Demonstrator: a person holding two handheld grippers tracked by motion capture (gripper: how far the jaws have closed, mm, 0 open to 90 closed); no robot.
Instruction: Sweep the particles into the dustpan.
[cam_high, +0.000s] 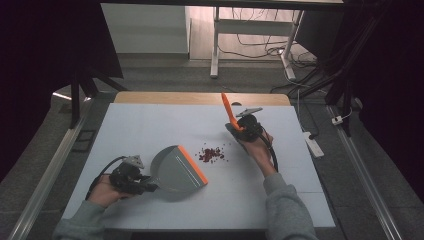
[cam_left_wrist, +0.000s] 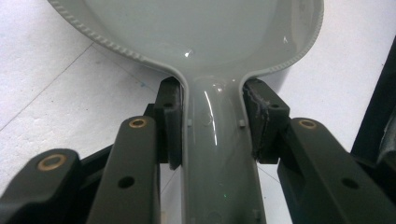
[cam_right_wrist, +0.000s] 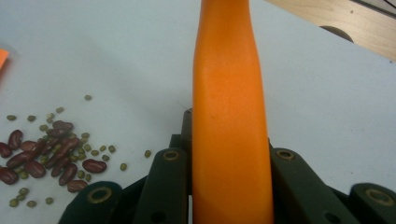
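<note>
High view: my left gripper (cam_high: 150, 187) is clamped on the dustpan (cam_high: 177, 172) handle, my right gripper (cam_high: 239, 131) on the orange brush (cam_high: 228, 111) handle. Beans (cam_high: 212, 154) lie loose between my two sets of fingers, just off the pan's orange lip, so I judge sweeping not yet begun. Bare table (cam_high: 150, 130) all round; the edges are well away.

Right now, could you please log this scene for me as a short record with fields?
left gripper: shut on the dustpan handle
right gripper: shut on the brush handle
dustpan: flat on the table, orange lip toward the beans
beans: red and small green, loose pile between dustpan and brush
swept yet: no beans seen in the pan
</note>
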